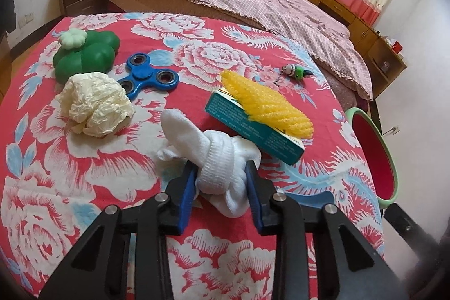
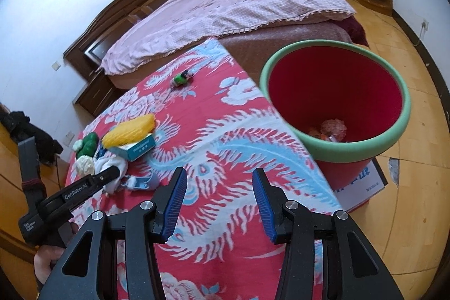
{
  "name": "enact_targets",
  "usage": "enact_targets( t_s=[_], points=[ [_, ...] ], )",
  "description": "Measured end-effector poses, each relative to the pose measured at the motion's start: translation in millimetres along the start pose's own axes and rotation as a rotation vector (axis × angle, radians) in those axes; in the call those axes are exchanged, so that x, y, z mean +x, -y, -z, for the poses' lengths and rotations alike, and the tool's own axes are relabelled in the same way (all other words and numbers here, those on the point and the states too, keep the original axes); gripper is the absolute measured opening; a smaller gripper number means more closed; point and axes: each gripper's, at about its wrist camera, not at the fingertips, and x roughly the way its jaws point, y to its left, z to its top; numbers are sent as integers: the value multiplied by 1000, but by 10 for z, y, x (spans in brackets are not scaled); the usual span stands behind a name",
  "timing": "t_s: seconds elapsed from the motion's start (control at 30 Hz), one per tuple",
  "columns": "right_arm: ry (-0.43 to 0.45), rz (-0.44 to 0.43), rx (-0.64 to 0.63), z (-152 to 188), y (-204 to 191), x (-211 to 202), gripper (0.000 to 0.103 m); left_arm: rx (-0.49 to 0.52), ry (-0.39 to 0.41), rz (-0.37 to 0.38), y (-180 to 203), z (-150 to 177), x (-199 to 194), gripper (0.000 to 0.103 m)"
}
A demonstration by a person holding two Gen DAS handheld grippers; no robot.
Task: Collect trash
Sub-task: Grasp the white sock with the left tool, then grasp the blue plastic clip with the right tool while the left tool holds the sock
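**White bundle clamped, bin waiting to the right**

My left hand-held gripper [image 1: 220, 173] was clamped on a knotted white cloth bundle [image 1: 216, 162], its blue pads [image 1: 188, 187] pressing in from both sides. Whether the bundle was clear of the bench's floral cover [image 1: 84, 173] or resting on it, I could not tell. My right hand-held gripper [image 2: 219, 196] stood with its jaws apart and nothing between them, hovering over the red-and-blue cover.

Just beyond the held bundle and to its right lay a teal carton [image 1: 253, 128] with a yellow toy corn cob [image 1: 267, 100] resting on top. Ahead and to the left sat a crumpled ball of cream paper [image 1: 95, 103], with a blue fidget spinner [image 1: 149, 75] beside it and a green clover-shaped case [image 1: 87, 55] farther out. A small green keychain figure [image 1: 295, 72] lay well apart, far ahead on the right.

The red bin with the green rim [image 2: 393, 131] stood off the bench edge, ahead and right of my empty gripper; some crumpled pinkish trash [image 2: 333, 130] already lay at its bottom.

I judged this the carrying step: one piece gripped, not yet dropped. The next move would call for swinging the left gripper rightward past the carton, over the rim, then releasing. The paper ball looked the likeliest remaining trash.
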Motion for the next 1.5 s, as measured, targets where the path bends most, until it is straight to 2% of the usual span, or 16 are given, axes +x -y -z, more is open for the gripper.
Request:
enact_targets(
  t_s=[0.43, 0.87, 1.23, 1.43, 1.5],
  points=[
    [-43, -39, -76, 50, -358, 192, 50, 2, 51, -27, -204, 15, -282, 34],
    [-66, -65, -145, 174, -730, 460, 50, -36, 81, -59, -575, 105, -481, 34],
    [-61, -55, -138, 212, -877, 631, 49, -48, 97, -52, -792, 177, -546, 34],
    [-56, -50, -123, 204, -888, 682, 37, -48, 97, -42, -828, 198, -533, 34],
    [-52, -43, -118, 207, -882, 692, 26, -48, 96, -37, -830, 205, -531, 34]
  ],
)
